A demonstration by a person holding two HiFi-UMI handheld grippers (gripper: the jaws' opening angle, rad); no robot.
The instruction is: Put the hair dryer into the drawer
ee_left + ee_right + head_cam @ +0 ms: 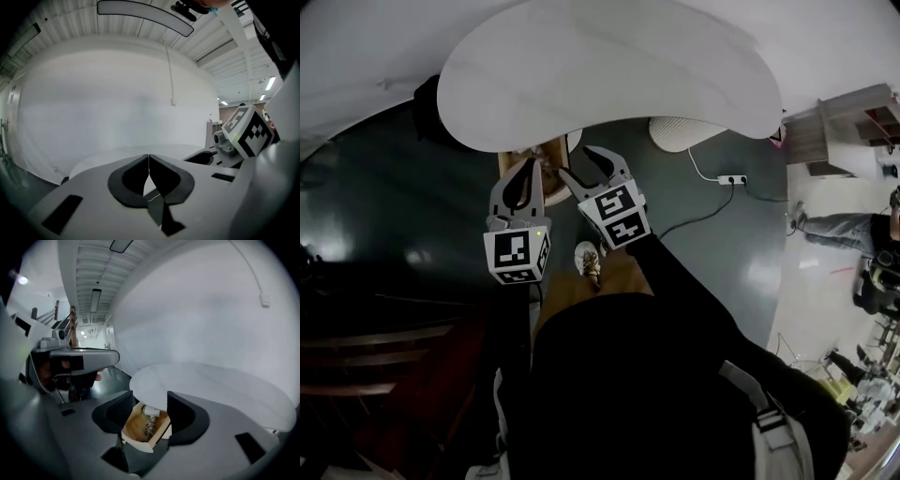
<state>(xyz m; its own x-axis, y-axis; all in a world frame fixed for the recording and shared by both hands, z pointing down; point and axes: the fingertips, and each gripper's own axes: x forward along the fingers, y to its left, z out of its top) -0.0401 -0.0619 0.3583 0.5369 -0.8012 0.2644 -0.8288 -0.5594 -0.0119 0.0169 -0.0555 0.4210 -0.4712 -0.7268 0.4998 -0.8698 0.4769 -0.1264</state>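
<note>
The white hair dryer (149,409), cord bunched beside it, is seen lying in the open wooden drawer (133,430) under the white tabletop (211,380). The right tool (150,397) is released, nothing gripped; the left tool (148,161) is clenched empty.

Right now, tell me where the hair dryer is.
In the right gripper view, low and central, the hair dryer lies inside the open wooden drawer, just under the white table's edge.

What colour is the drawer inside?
Light tan wood. The drawer shows best in the right gripper view.
</note>
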